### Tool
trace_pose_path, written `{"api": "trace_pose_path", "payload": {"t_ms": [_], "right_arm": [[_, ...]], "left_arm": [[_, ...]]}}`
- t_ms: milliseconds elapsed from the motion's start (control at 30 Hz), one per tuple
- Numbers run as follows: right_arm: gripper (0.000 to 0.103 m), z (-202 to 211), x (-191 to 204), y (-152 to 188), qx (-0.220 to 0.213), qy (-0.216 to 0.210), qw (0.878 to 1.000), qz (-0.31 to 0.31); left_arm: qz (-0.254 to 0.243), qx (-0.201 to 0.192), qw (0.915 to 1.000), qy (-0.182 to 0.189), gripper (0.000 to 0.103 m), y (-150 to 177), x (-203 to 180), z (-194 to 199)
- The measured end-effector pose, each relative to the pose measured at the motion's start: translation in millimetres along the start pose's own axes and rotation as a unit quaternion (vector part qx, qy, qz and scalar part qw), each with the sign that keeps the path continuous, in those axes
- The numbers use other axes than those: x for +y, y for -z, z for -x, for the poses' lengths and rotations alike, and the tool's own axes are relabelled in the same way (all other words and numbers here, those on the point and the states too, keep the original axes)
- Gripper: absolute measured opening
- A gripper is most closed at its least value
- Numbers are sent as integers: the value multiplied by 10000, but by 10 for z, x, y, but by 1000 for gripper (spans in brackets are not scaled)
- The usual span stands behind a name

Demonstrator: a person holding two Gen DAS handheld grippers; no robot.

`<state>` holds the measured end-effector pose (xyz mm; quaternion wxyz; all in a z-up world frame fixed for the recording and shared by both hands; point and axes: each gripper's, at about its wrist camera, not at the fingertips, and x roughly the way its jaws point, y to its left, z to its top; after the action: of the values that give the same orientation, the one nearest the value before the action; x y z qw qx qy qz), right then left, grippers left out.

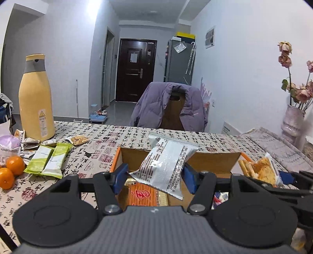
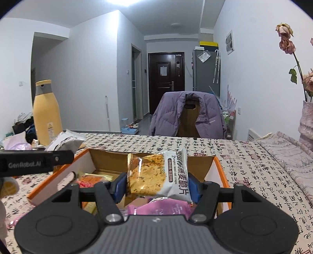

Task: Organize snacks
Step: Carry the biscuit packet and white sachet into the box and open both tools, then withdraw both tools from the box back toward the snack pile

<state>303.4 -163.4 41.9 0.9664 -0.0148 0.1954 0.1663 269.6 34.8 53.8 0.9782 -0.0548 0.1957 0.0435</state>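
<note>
Snack packets are hanging over the open box on the counter: left fingers are pinching a silver packet, right fingers an oat-crisp packet, directly above.

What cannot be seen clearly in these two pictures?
- Left wrist view: the printed side of the silver packet faces away.
- Both views: the cardboard box floor is covered by the hand-held grippers and packets.
- Right wrist view: the pink packet is cut off by the gripper body.

Evenly lit from ceiling lamp, blown out; cool tint, sharp centre, fisheye bending, dark corners.
</note>
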Motion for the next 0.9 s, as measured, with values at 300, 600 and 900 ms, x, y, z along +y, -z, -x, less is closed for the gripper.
{"api": "trace_pose_path", "payload": {"t_ms": [300,600,900], "right_arm": [[68,-116,-23,158,-19,-26,10000,-10],[103,-23,-121,195,-103,-15,9995,-299],[103,-16,-155,218,-160,77,9990,-399]], "left_arm": [[-130,-179,9997,-87,61,155,30,-141],[274,-553,9980,-113,103,183,171,-8],[215,-520,9984,10,103,188,134,23]]}}
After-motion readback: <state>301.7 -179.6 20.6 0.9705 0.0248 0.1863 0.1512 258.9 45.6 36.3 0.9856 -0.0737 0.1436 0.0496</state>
